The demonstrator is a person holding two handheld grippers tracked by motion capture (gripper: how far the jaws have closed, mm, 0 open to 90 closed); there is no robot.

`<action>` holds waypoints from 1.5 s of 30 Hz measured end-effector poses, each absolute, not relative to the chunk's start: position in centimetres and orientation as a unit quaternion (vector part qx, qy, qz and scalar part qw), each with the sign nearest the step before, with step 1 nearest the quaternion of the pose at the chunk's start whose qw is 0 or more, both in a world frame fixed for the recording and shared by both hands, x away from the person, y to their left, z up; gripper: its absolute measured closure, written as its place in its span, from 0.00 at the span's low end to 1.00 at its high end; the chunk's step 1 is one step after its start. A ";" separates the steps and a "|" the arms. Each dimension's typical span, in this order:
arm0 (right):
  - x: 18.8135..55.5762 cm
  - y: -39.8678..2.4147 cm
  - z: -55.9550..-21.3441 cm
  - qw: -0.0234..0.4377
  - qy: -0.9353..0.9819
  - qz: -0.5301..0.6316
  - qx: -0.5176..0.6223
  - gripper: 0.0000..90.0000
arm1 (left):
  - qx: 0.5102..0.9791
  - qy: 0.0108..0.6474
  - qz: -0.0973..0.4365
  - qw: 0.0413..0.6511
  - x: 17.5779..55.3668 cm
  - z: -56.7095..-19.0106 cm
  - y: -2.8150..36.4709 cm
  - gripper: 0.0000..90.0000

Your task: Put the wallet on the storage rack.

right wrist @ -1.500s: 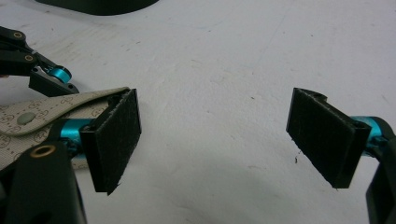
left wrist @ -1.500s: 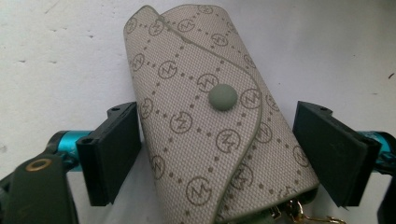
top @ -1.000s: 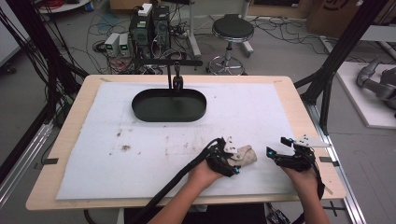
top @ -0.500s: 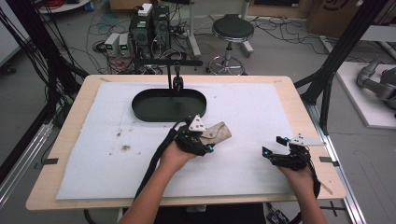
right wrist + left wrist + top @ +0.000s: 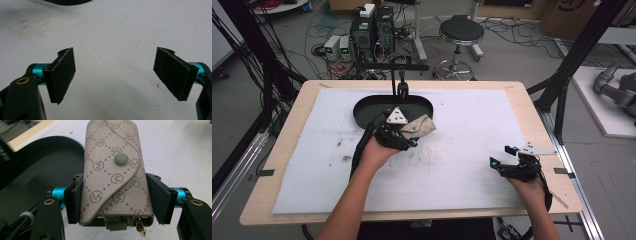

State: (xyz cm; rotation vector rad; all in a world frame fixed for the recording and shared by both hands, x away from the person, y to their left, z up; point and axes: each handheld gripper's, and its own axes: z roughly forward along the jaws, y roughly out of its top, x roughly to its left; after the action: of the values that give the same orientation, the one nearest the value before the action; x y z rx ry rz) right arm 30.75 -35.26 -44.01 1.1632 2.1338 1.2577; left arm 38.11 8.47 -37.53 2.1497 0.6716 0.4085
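Currently the carry step is in hand. Left gripper (image 5: 412,136) sits just above centre of the high view, jaws clamped on a small beige key pouch (image 5: 418,126). In the left gripper view the pouch (image 5: 113,172) stands between the two black pads (image 5: 75,200), which press on its long sides; the snap button faces the camera and gold hardware hangs from the bottom edge. Jaws stand fairly wide because the pouch fills the gap.

Pouch is held off the white mat (image 5: 472,150), with its far end at the near rim of the black oval tray (image 5: 362,111) in the upper middle of the frame. Left gripper view shows the tray (image 5: 37,170) at the left of the frame, so the pouch is beside the tray, not clearly over its floor.

Right gripper (image 5: 511,161) rests at the lower right of the high view, low over the mat. Its own view shows both pads (image 5: 62,75) wide apart with nothing between them, bare mat beyond.

Judgement: the pouch looks bound for the tray. Next move calls for carrying it further over the rim until it hangs above the tray floor, lowering, then opening the jaws. Risk: the dangling hardware may catch on the rim if the approach is too low.
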 end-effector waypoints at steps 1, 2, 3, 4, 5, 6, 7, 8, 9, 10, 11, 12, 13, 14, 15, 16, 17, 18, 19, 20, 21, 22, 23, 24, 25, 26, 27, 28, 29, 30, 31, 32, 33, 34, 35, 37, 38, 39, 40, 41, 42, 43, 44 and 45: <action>30.7 -35.2 -44.0 0.200 0.764 0.450 0.417 0.20 | 0.855 0.267 0.162 0.414 38.1 -37.5 8.5 0.41; 30.8 -35.2 -44.0 0.202 0.764 0.450 0.416 0.20 | 0.850 0.278 0.165 0.415 38.7 -37.4 9.4 0.41; 30.7 -35.1 -44.0 0.200 0.765 0.449 0.416 0.20 | 0.850 0.278 0.165 0.415 38.7 -37.4 9.4 0.41; 30.7 -35.0 -44.1 0.199 0.765 0.449 0.415 0.20 | 0.848 0.285 0.172 0.413 39.2 -37.3 10.2 0.41; 30.7 -35.0 -44.1 0.199 0.766 0.449 0.415 0.20 | 0.845 0.290 0.172 0.416 39.5 -37.3 10.6 0.41; 30.7 -34.9 -44.0 0.198 0.766 0.450 0.414 0.20 | 0.842 0.296 0.169 0.417 39.8 -37.3 11.1 0.41; 30.7 -34.9 -44.0 0.198 0.766 0.450 0.414 0.20 | 0.842 0.296 0.169 0.417 39.8 -37.3 11.1 0.41; 30.8 -34.8 -44.0 0.198 0.767 0.449 0.413 0.20 | 0.840 0.306 0.170 0.416 40.4 -37.4 11.9 0.41; 30.8 -34.8 -44.0 0.198 0.767 0.449 0.413 0.20 | 0.840 0.306 0.170 0.416 40.4 -37.4 11.9 0.41; 30.8 -34.8 -44.1 0.198 0.768 0.448 0.412 0.20 | 0.839 0.311 0.173 0.412 40.9 -37.3 12.5 0.41; 30.8 -34.8 -44.1 0.197 0.769 0.447 0.412 0.20 | 0.837 0.315 0.173 0.412 41.1 -37.3 12.8 0.41; 30.8 -34.8 -44.1 0.199 0.769 0.447 0.411 0.20 | 0.836 0.317 0.174 0.412 41.3 -37.2 13.0 0.41; 30.8 -34.8 -44.1 0.199 0.769 0.447 0.411 0.20 | 0.836 0.317 0.174 0.412 41.3 -37.2 13.0 0.41; 30.8 -34.7 -44.1 0.197 0.769 0.447 0.413 0.20 | 0.834 0.322 0.177 0.411 41.7 -37.0 13.4 0.41; 30.8 -34.7 -44.1 0.197 0.769 0.446 0.413 0.20 | 0.835 0.322 0.179 0.409 41.9 -36.8 13.6 0.41; 30.8 -34.7 -44.1 0.197 0.769 0.447 0.413 0.20 | 0.834 0.323 0.180 0.411 42.2 -36.7 13.7 0.41; 30.8 -34.7 -44.2 0.198 0.770 0.445 0.412 0.20 | 0.834 0.323 0.180 0.411 42.2 -36.7 13.7 0.41; 30.9 -34.7 -44.2 0.198 0.770 0.446 0.412 0.20 | 0.834 0.324 0.178 0.411 42.7 -36.6 13.9 0.41; 30.9 -34.7 -44.2 0.198 0.770 0.446 0.412 0.20 | 0.834 0.324 0.178 0.411 42.7 -36.6 13.9 0.41; 30.9 -34.7 -44.2 0.197 0.770 0.446 0.412 0.20 | 0.834 0.324 0.178 0.409 43.0 -36.5 13.9 0.41; 30.9 -34.7 -44.2 0.199 0.770 0.445 0.412 0.20 | 0.835 0.326 0.180 0.404 43.7 -36.6 14.0 0.41; 30.8 -34.7 -44.2 0.197 0.771 0.445 0.412 0.20 | 0.835 0.329 0.180 0.403 44.1 -36.6 14.1 0.41; 30.8 -34.7 -44.2 0.199 0.771 0.445 0.411 0.20 | 0.835 0.329 0.180 0.403 44.1 -36.6 14.1 0.41; 30.8 -34.7 -44.2 0.199 0.771 0.445 0.410 0.20 | 0.835 0.330 0.179 0.403 44.5 -36.7 14.2 0.41; 30.8 -34.7 -44.2 0.199 0.771 0.445 0.410 0.20 | 0.833 0.334 0.178 0.404 44.8 -36.8 14.3 0.41; 30.8 -34.7 -44.2 0.198 0.771 0.444 0.412 0.20 | 0.833 0.339 0.175 0.401 45.4 -37.1 14.5 0.41; 30.8 -34.7 -44.2 0.198 0.771 0.444 0.412 0.20 | 0.833 0.339 0.175 0.401 45.4 -37.1 14.5 0.41; 30.8 -34.7 -44.2 0.197 0.770 0.446 0.412 0.20 | 0.835 0.341 0.173 0.396 46.0 -37.5 14.6 0.41; 30.9 -34.7 -44.2 0.198 0.771 0.445 0.411 0.20 | 0.835 0.341 0.173 0.396 46.0 -37.5 14.6 0.41; 30.9 -34.7 -44.2 0.197 0.771 0.444 0.411 0.20 | 0.834 0.345 0.173 0.394 46.5 -37.8 14.7 0.41; 30.9 -34.7 -44.2 0.197 0.771 0.444 0.411 0.20 | 0.834 0.345 0.173 0.394 46.5 -37.8 14.7 0.41; 31.0 -34.7 -44.3 0.196 0.771 0.444 0.412 0.20 | 0.837 0.347 0.175 0.386 47.1 -38.2 14.7 0.41; 31.0 -34.7 -44.3 0.195 0.773 0.443 0.411 0.20 | 0.837 0.347 0.175 0.386 47.1 -38.2 14.7 0.41; 31.1 -34.6 -44.3 0.196 0.773 0.443 0.409 0.20 | 0.835 0.351 0.176 0.386 47.6 -38.6 14.9 0.41; 31.1 -34.6 -44.4 0.196 0.773 0.444 0.409 0.20 | 0.835 0.351 0.176 0.386 47.6 -38.6 14.9 0.40; 31.1 -34.6 -44.4 0.195 0.773 0.444 0.409 0.20 | 0.836 0.356 0.175 0.378 48.1 -39.1 15.0 0.40; 31.1 -34.6 -44.4 0.194 0.773 0.445 0.410 0.20 | 0.840 0.362 0.172 0.365 48.5 -39.8 15.0 0.40; 31.1 -34.6 -44.4 0.194 0.772 0.444 0.411 0.20 | 0.842 0.365 0.172 0.358 48.7 -40.1 15.1 0.40; 31.1 -34.6 -44.4 0.194 0.772 0.444 0.410 0.20 | 0.843 0.367 0.172 0.354 48.9 -40.3 15.1 0.40; 31.2 -34.6 -44.5 0.194 0.773 0.444 0.410 0.20 | 0.843 0.367 0.172 0.354 48.9 -40.3 15.1 0.40; 31.2 -34.6 -44.5 0.194 0.774 0.443 0.409 0.20 | 0.844 0.371 0.171 0.348 49.2 -40.7 15.2 0.40; 31.2 -34.7 -44.5 0.194 0.774 0.443 0.409 0.20 | 0.844 0.373 0.171 0.345 49.4 -40.9 15.3 0.40; 31.2 -34.7 -44.5 0.194 0.774 0.443 0.410 0.20 | 0.846 0.375 0.169 0.341 49.6 -41.1 15.3 0.40; 31.2 -34.7 -44.5 0.193 0.774 0.443 0.410 0.20 | 0.845 0.378 0.167 0.339 49.7 -41.3 15.3 0.40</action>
State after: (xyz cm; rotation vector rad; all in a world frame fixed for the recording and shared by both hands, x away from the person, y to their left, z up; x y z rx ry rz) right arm 31.20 -34.67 -44.52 1.1492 2.1717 1.2416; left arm 49.75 15.33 -41.30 2.2015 0.9847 0.4339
